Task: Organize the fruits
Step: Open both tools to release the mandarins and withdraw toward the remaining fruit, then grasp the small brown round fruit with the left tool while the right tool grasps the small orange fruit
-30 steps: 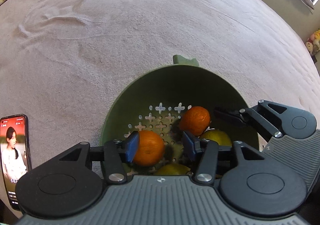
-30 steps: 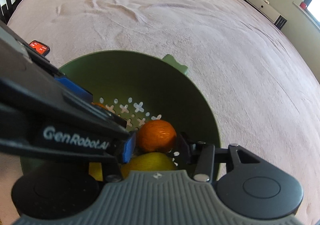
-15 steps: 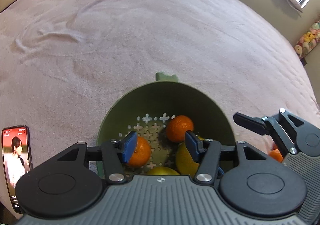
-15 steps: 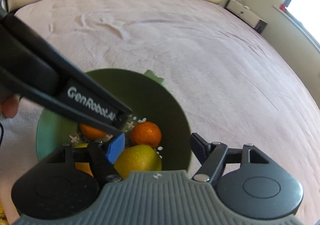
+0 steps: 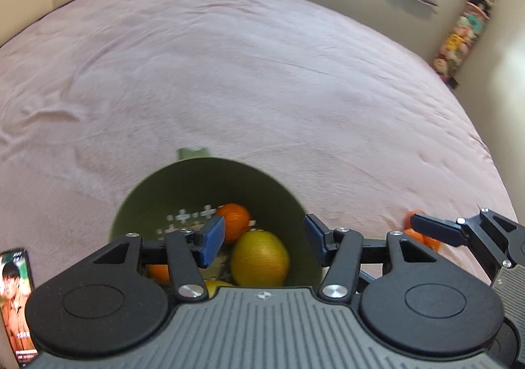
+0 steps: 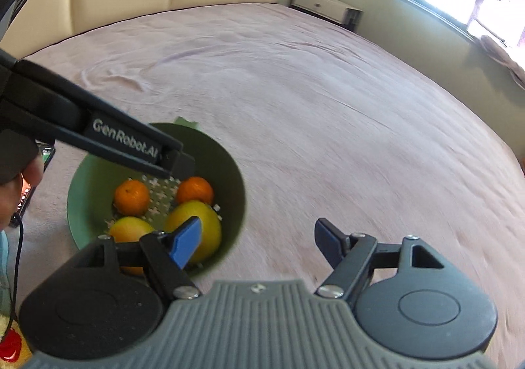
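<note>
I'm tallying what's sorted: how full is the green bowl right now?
Partly full. The green bowl holds two oranges and two yellow-green fruits; part of its perforated floor shows bare.

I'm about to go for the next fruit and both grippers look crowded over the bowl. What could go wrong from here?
1. The left gripper and right gripper, both open and empty, sit close together above the green bowl; they could knock each other.
2. The bowl stands on a soft bedspread, so a bump on its rim might tip it.
3. The oranges lie loose on the bedspread and may roll when nudged.
</note>
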